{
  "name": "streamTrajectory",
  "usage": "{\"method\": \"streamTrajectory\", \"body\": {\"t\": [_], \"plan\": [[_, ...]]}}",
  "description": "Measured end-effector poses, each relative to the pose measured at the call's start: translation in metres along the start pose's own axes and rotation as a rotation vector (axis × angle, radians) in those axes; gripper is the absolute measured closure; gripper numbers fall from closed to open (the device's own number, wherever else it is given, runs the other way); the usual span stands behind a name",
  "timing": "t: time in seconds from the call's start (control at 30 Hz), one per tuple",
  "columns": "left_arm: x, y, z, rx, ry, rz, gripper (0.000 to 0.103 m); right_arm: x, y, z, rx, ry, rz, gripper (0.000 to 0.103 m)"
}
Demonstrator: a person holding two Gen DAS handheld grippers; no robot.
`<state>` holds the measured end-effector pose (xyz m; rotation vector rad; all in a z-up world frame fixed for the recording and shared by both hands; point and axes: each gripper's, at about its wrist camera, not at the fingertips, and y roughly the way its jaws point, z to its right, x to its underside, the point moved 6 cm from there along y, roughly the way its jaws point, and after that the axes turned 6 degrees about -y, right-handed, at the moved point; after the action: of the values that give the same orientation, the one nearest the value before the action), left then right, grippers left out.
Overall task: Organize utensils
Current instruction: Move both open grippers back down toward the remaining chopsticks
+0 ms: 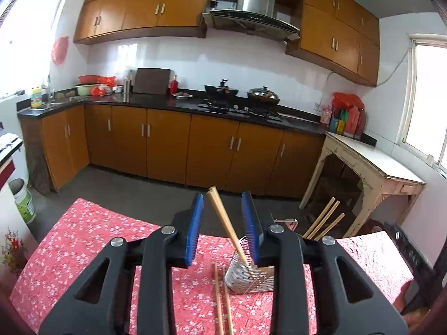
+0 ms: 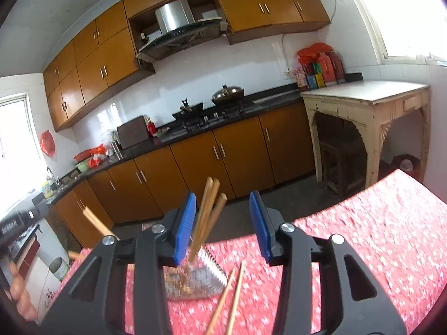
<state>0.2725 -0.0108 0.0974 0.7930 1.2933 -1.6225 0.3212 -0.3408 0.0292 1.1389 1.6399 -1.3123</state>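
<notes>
Two grippers are held over the red floral tablecloth point(image 1: 83, 240), the left gripper point(image 1: 223, 229) and right gripper point(image 2: 222, 223) both spread wide and empty. Several chopsticks point(image 2: 206, 212) are already stood in the metal utensil holder point(image 1: 243, 279). Two loose chopsticks point(image 1: 222, 301) beside it are judged the next pickup, which calls for a low, narrowed grasp.

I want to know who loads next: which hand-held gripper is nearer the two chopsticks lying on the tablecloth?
Hard to call. The left hand-held gripper and right hand-held gripper both hover open above the chopsticks, near the metal holder.
</notes>
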Motion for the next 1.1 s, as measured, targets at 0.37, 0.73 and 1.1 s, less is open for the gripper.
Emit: {"method": "streamTrajectory", "body": {"t": [0.37, 0.73, 1.1], "plan": [[0.055, -0.028, -0.048, -0.063, 0.002, -0.042, 0.074, 0.103, -0.014, 0.012, -0.013, -0.001, -0.199, 0.063], [0.174, 0.023, -0.083, -0.127, 0.04, -0.291, 0.074, 0.21, 0.019, -0.019, -0.06, -0.066, -0.462, 0.072], [0.212, 0.04, -0.073, -0.079, 0.066, -0.374, 0.074, 0.236, 0.038, -0.03, 0.004, -0.16, -0.527, 0.079]]}}
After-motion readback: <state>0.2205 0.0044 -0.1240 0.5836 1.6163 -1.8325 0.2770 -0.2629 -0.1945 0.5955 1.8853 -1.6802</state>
